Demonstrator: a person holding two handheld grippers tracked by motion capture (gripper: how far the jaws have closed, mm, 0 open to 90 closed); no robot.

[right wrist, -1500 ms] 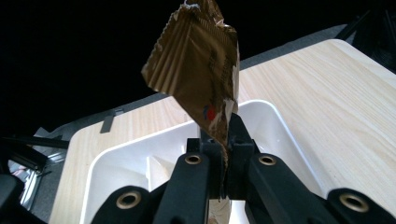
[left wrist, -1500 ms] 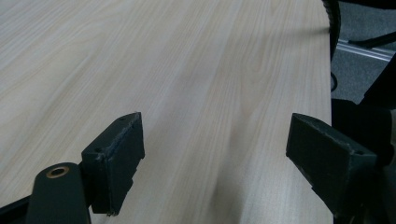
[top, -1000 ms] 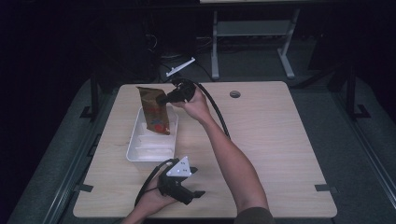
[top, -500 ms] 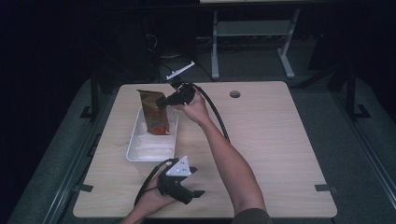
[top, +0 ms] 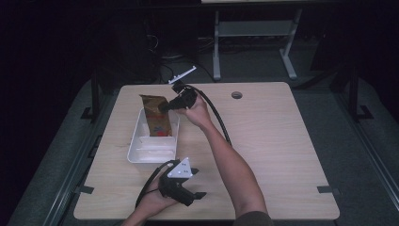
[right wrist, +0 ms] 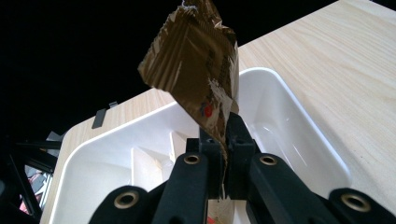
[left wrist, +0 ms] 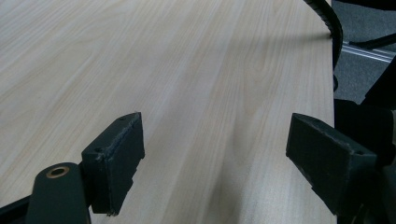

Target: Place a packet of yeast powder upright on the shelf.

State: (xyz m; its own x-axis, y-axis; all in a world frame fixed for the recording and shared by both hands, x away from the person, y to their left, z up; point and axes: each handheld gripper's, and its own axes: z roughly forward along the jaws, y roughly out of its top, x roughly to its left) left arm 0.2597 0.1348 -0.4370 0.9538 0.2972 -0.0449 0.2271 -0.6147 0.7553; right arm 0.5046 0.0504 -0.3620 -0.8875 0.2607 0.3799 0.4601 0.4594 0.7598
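The right tool [top: 165, 107] is clamped tight on a crumpled brown packet [top: 155, 117], its jaws closed on the packet's lower part and holding it upright over the far end of the white divided tray [top: 136, 141] on the bench [top: 273, 141]. The left tool [top: 190, 195] rests low on the near edge of the bench with its jaws spread wide and nothing between them but bare wood. The right tool's black cable [top: 217, 117] trails across the bench beside the forearm.
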